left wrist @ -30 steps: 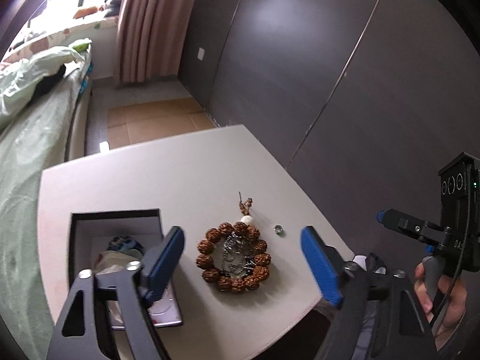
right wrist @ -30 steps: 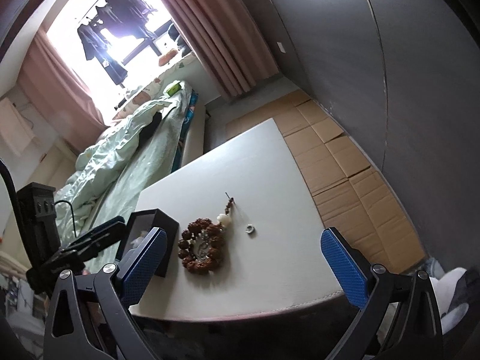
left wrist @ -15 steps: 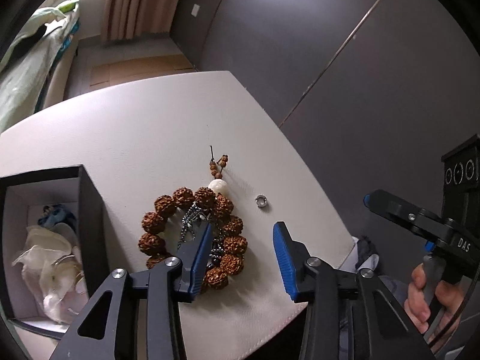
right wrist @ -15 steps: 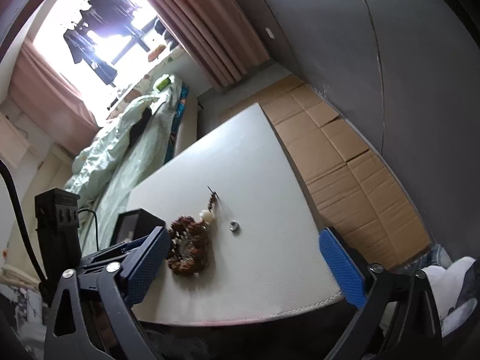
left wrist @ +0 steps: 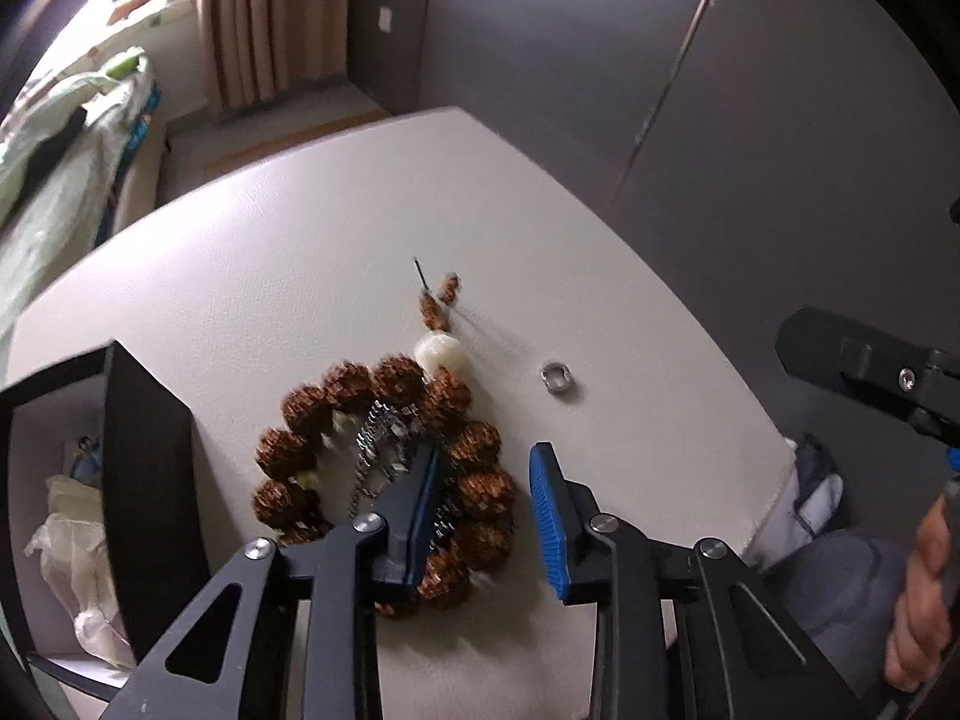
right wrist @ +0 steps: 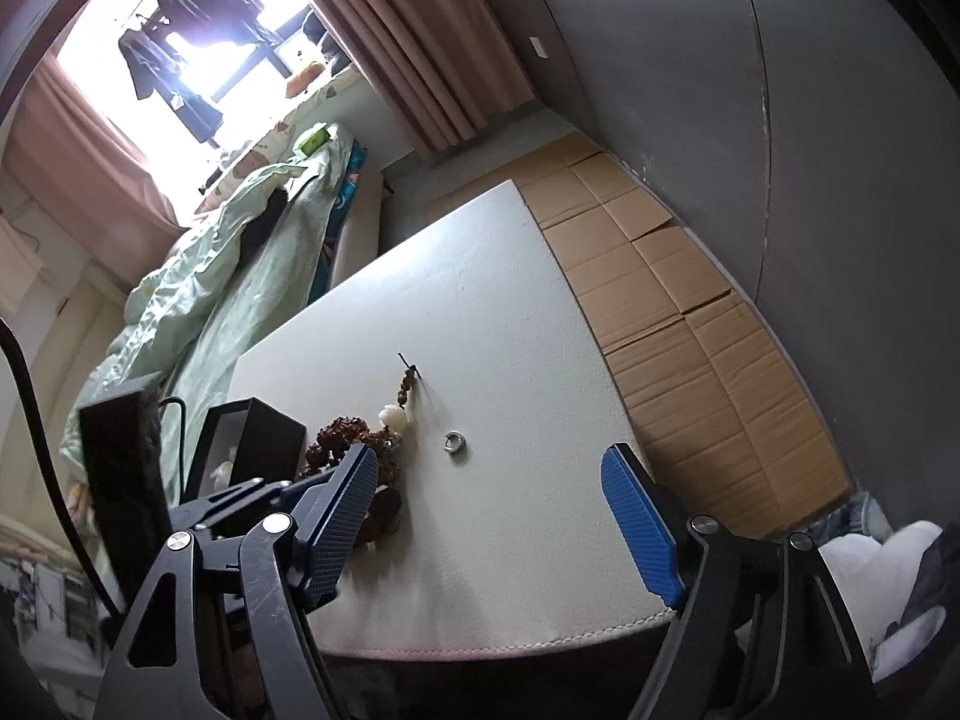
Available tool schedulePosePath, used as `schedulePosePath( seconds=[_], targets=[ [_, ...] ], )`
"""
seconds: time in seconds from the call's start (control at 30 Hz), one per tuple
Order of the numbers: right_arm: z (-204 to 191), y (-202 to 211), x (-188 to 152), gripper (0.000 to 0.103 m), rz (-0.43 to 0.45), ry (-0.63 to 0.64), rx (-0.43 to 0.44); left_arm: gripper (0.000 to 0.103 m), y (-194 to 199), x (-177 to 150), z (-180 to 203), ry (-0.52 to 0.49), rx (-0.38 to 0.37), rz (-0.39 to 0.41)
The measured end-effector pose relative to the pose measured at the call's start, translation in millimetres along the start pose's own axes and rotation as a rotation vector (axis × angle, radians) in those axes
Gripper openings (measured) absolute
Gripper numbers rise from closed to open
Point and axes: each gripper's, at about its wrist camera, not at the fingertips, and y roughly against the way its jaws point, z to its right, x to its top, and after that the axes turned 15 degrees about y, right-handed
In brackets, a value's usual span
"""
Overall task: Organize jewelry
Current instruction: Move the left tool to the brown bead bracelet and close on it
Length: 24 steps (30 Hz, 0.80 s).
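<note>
Left tongs [left wrist: 483,507]: pointed steeply down over the desk, jaws closing, with the near right arc of the bead bracelet between them; the left blue pad sits inside the ring, the right pad outside it with a gap of bare desk showing, so the pads do not yet press on the beads.
Right tongs [right wrist: 501,525]: jaws wide apart and closing, nothing between them but bare desk; they hang over the near edge of the desk.
Bead bracelet [left wrist: 312,414]: a ring of knobbly brown beads lying flat on the desk, directly under the left tongs; a white bead and a short tail of small beads trail away from the tongs.
Chain [left wrist: 375,429]: a silvery chain heaped inside the bracelet ring, just ahead of the left tongs' left pad.
Ring [left wrist: 557,376]: a small metal ring alone on the desk, ahead and to the right of the left tongs, apart from the bracelet; from the right tongs it lies ahead, between the two pads.
Box [left wrist: 150,480]: an open black box left of the left tongs, beside the bracelet, with crumpled white paper inside.
Desk [left wrist: 270,252]: pale, lightly textured top.
Hand [left wrist: 918,600]: at the far right of the left view, gripping the handle of the right tongs.
</note>
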Motion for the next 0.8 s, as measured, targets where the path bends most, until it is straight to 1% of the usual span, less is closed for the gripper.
schedulePosePath(
  seconds=[0.03,0.17,0.2,0.3,0.4,0.47,0.63,0.8],
  targets=[
    [-0.5,-0.3,0.4,0.078,0.0,0.0,-0.002,0.026,0.6,0.8,-1.3,0.006,0.0,0.003],
    [0.0,-0.7,0.6,0.078,-0.001,0.002,0.0,0.023,3.0,4.4,-8.7,0.045,-0.03,-0.002],
    [-0.9,-1.6,0.7,0.078,-0.002,0.005,-0.001,0.021,5.7,4.8,-10.5,0.05,-0.035,0.005],
    [-4.8,-3.9,0.9,0.078,-0.005,0.025,-0.007,0.021,21.8,8.6,-14.7,0.063,-0.065,0.036],
    [-10.1,-7.0,0.2,0.072,-0.013,0.05,-0.012,0.02,35.1,12.3,-19.2,0.08,-0.095,0.056],
    [-12.0,-10.0,0.4,0.064,-0.021,0.065,-0.014,0.02,45.1,14.6,-25.8,0.1,-0.116,0.073],
    [-17.9,-18.5,1.9,0.053,-0.046,0.092,-0.01,0.02,66.5,20.5,-39.2,0.138,-0.162,0.115],
    [-21.4,-33.1,5.3,0.05,-0.082,0.096,-0.001,0.02,81.4,25.4,-49.7,0.163,-0.205,0.144]
  ],
)
